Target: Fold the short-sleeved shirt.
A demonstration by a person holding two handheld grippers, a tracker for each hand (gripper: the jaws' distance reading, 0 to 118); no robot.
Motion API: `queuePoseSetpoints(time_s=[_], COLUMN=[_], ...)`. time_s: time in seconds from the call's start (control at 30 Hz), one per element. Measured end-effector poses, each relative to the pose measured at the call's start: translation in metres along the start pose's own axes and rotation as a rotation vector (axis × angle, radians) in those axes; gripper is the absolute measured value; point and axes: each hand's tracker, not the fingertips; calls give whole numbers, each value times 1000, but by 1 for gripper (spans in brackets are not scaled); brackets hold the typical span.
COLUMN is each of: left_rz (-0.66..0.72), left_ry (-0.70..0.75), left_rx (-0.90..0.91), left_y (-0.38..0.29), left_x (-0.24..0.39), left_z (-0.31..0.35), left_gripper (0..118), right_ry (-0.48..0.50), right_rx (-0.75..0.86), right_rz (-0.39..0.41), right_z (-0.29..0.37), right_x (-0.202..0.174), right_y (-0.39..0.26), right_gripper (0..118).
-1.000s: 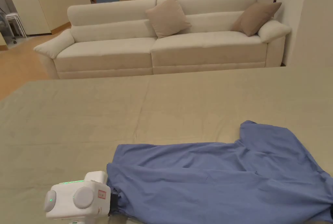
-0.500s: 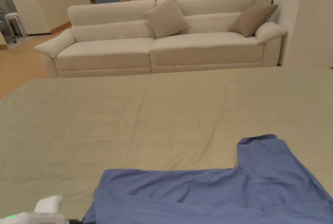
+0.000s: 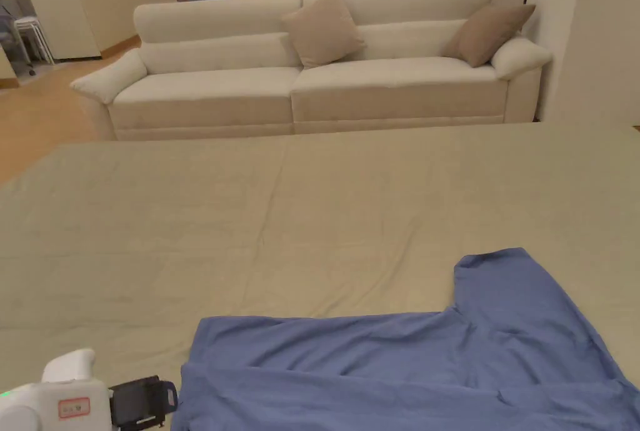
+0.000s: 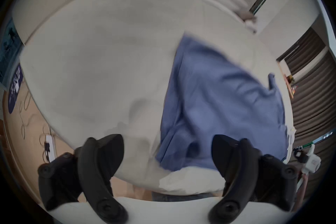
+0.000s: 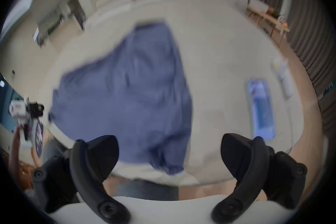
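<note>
A blue short-sleeved shirt (image 3: 400,370) lies spread on the beige-covered table (image 3: 312,213), near the front edge, with one sleeve (image 3: 506,288) pointing away from me. My left gripper (image 3: 142,402) sits just left of the shirt's hem, apart from it. In the left gripper view its jaws (image 4: 167,140) stand wide apart with nothing between them, the shirt (image 4: 218,100) ahead to the right. My right gripper (image 5: 169,138) is open too, above the shirt's near edge (image 5: 127,91), empty. The right gripper (image 4: 300,155) appears small at the far right.
A cream sofa (image 3: 312,88) with two tan cushions stands beyond the table. On the table right of the shirt lie a lit screen device (image 5: 261,109) and a white object (image 5: 283,78). The left gripper (image 5: 34,111) shows far left, off the table's edge.
A second ago my left gripper's jaws were at the shirt's hem; now they are off it, to its left. The head camera has shifted. The shirt lies flatter.
</note>
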Motion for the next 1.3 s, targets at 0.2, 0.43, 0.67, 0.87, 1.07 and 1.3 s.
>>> queuePoseSetpoints(time_s=[0.2,0.43,0.67,0.87,1.07,1.3], left_rz=[-176,-149,-294,-216,-299,-289], left_ry=[25,-132,103,91,95,-47], left_rx=[419,202,-244,-471,-313,-213], left_y=[75,149,142,102,87,96], left_x=[48,65,68,41,56,72], left_z=[73,-18,-186,-264,-235,-214], left_gripper=[98,0,0,114,70,4], right_ry=[-74,-33,-27,-50,22,0], right_rx=[428,525,521,444,233,-159], right_rz=[57,38,87,131,99,6], right_z=[74,79,59,29,-66,-236], right_x=[-35,-58,-69,-68,-54,-21], right_y=[71,99,112,109,110,91], right_gripper=[112,3,0,0,0,83])
